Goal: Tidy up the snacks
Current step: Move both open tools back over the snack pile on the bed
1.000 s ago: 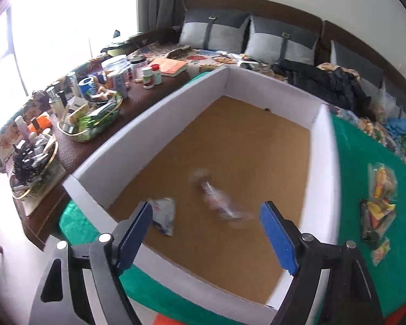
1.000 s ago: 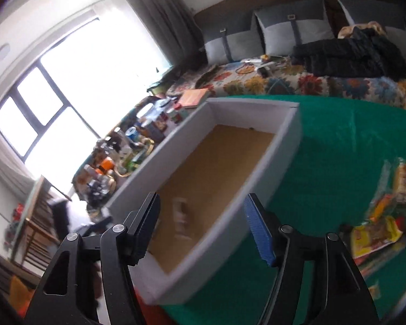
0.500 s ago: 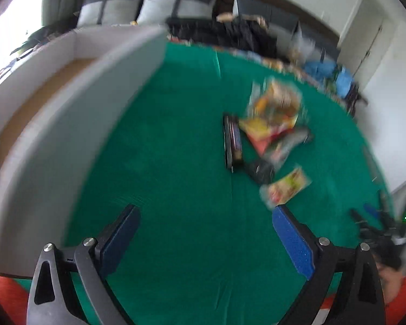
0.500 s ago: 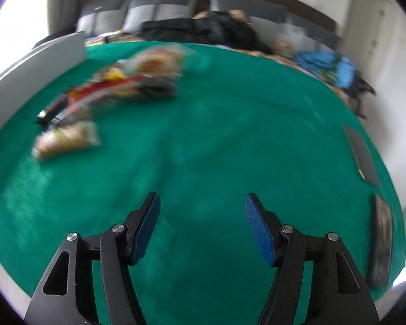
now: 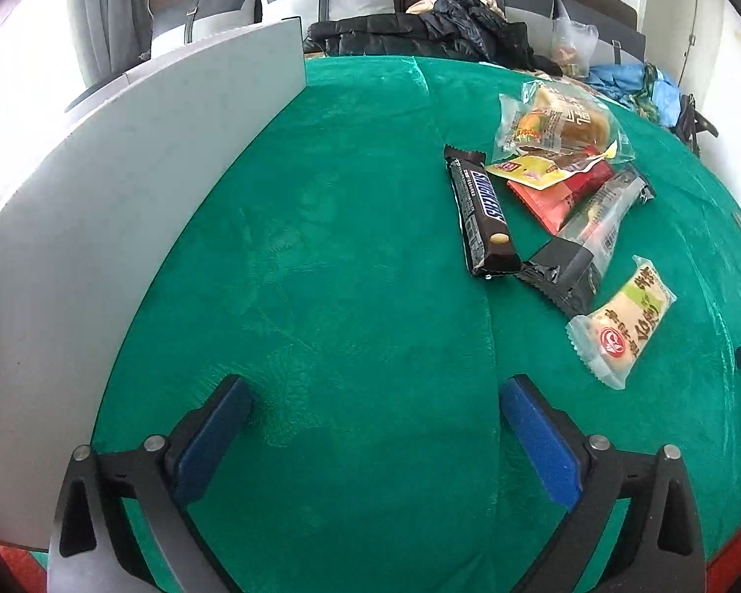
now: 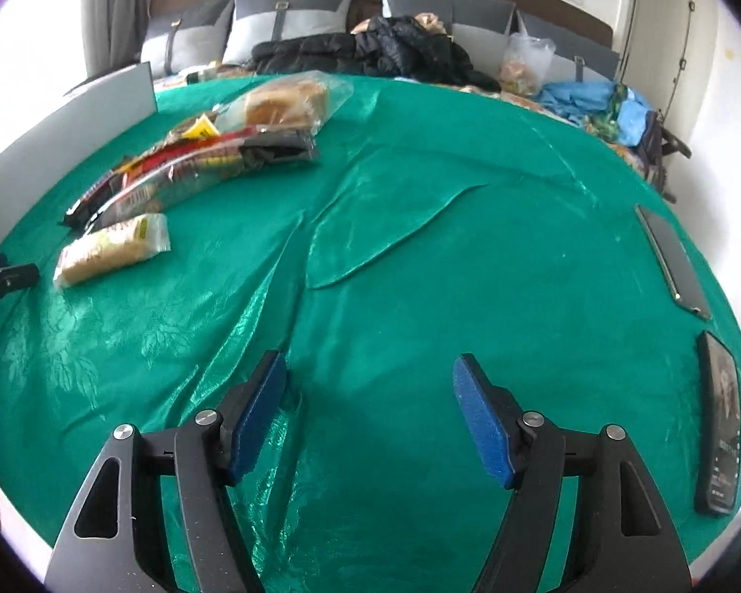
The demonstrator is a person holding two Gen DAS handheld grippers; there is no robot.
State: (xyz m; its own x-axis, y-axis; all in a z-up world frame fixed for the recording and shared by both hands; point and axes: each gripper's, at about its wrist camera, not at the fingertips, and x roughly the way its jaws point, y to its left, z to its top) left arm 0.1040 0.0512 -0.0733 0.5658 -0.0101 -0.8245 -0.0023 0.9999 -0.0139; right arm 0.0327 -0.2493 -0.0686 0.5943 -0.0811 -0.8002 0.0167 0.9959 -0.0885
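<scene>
In the left wrist view several snacks lie on the green cloth [image 5: 350, 257]: a Snickers bar [image 5: 481, 212], a black-ended clear pack [image 5: 580, 247], a pale cake pack [image 5: 622, 326], red packs [image 5: 563, 192] and a bread bag [image 5: 558, 123]. The white box wall [image 5: 123, 188] stands at the left. My left gripper [image 5: 375, 395] is open and empty, short of the snacks. In the right wrist view my right gripper [image 6: 370, 370] is open and empty over bare cloth; the snack pile [image 6: 207, 158] and cake pack [image 6: 113, 247] lie far left.
Two phones [image 6: 672, 262] [image 6: 719, 420] lie at the right edge of the cloth. The left gripper's tip [image 6: 0, 276] shows at the left edge. A sofa with cushions and a black jacket [image 6: 370, 49] stands behind the table.
Both grippers have swung away from the box, right toward the snacks. The left wrist view has steadied, nearer the cloth. Both stay open.
</scene>
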